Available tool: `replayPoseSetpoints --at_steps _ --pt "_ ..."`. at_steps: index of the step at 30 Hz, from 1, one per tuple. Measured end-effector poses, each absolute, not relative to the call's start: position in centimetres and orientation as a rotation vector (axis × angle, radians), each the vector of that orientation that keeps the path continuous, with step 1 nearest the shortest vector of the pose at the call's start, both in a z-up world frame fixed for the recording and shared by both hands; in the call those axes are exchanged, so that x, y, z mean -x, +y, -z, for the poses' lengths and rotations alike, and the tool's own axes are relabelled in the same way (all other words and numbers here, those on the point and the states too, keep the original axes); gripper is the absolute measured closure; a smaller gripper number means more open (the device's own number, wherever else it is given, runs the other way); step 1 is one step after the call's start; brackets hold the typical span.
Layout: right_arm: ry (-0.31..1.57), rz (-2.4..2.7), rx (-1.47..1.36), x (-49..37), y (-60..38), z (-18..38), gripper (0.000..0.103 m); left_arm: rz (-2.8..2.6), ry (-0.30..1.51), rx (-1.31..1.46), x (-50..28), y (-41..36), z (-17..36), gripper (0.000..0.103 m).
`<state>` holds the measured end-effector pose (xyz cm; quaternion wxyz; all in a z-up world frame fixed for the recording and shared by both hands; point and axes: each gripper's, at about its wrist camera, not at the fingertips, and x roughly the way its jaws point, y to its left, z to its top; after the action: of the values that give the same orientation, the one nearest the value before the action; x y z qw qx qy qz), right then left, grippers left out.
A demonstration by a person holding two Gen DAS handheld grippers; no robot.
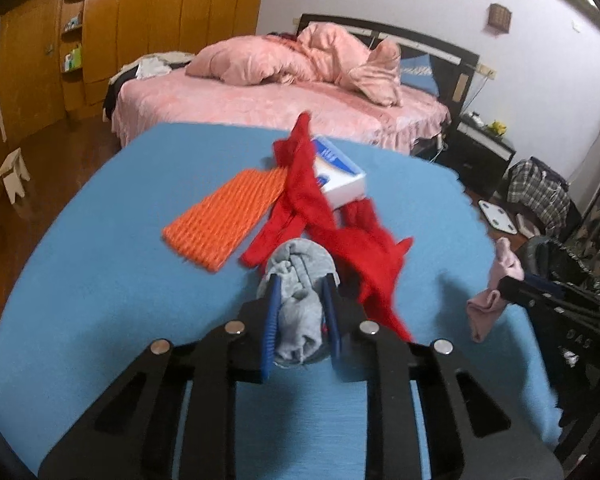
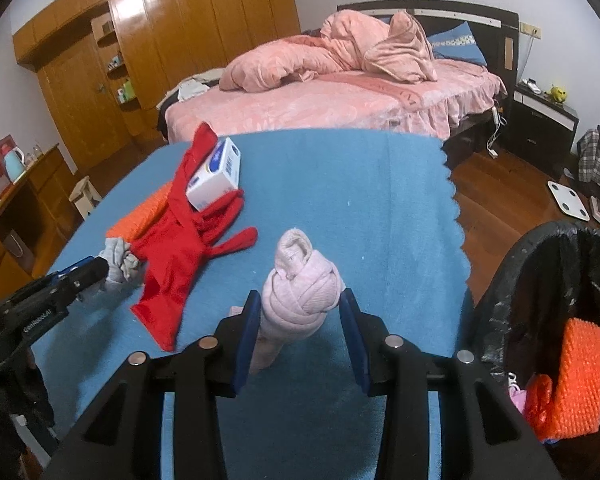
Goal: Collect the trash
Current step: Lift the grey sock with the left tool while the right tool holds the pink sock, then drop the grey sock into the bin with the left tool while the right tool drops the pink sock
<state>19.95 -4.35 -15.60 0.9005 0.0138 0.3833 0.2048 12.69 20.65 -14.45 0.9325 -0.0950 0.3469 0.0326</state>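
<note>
My left gripper (image 1: 300, 280) is shut on a knotted grey sock (image 1: 300, 276) just above the blue cloth (image 1: 100, 280); it also shows in the right wrist view (image 2: 118, 264). My right gripper (image 2: 298, 298) holds a knotted pink sock (image 2: 300, 284) between its blue pads; the sock's tail hangs down. In the left wrist view the pink sock (image 1: 496, 280) hangs at the right. A red garment (image 1: 332, 216) (image 2: 184, 240), an orange foam net (image 1: 228, 216) and a white-blue box (image 1: 340, 172) (image 2: 216, 176) lie on the cloth.
A black-lined trash bin (image 2: 540, 264) stands at the table's right, holding an orange foam net (image 2: 572, 384). A pink bed (image 2: 340, 96), wooden wardrobe (image 2: 160, 24), black nightstand (image 2: 540, 120) and white scale (image 2: 568, 196) lie beyond. A stool (image 1: 14, 172) stands left.
</note>
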Motion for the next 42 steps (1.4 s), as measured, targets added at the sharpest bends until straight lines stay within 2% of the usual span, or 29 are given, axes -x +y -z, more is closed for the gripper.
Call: replayPoseSetpoints --at_steps 10,24,26,28,29,30,31,33,38,42 --pt "0.710 -0.374 -0.063 -18.4 -8.9 11.8 0.063 0.081 0.648 0.150 -13.6 13.8 10.6 0.083" --pt "0.666 -0.098 -0.116 -16.1 -23.7 9.8 0.063 0.388 0.626 0.103 -16.9 -2.0 9.1 0.083" --pt "0.670 -0.054 -0.129 -15.9 -25.9 10.0 0.062 0.442 0.631 0.105 -17.3 -4.2 9.1 0.081" --pt "0.669 -0.011 -0.136 -15.7 -27.6 10.2 0.061 0.495 0.653 0.119 -17.8 -5.9 9.4 0.068" --pt "0.666 0.002 -0.139 -15.7 -28.1 10.2 0.057 0.510 0.657 0.125 -17.9 -6.6 9.5 0.062" --pt "0.664 0.016 -0.141 -15.5 -28.7 10.2 0.053 0.519 0.659 0.126 -17.9 -7.0 9.7 0.047" --pt "0.662 0.035 -0.145 -15.3 -29.3 10.3 0.048 0.525 0.660 0.124 -17.9 -7.3 9.8 0.040" --pt "0.660 0.057 -0.155 -15.1 -30.1 10.5 0.043 0.524 0.658 0.106 -17.7 -7.6 10.0 0.039" --pt "0.638 0.088 -0.158 -14.8 -30.6 10.7 0.007 0.451 0.657 0.084 -17.2 -5.5 10.5 0.031" --pt "0.634 0.053 -0.159 -14.9 -29.1 10.8 0.006 0.355 0.647 0.070 -16.6 -2.0 10.5 0.022"
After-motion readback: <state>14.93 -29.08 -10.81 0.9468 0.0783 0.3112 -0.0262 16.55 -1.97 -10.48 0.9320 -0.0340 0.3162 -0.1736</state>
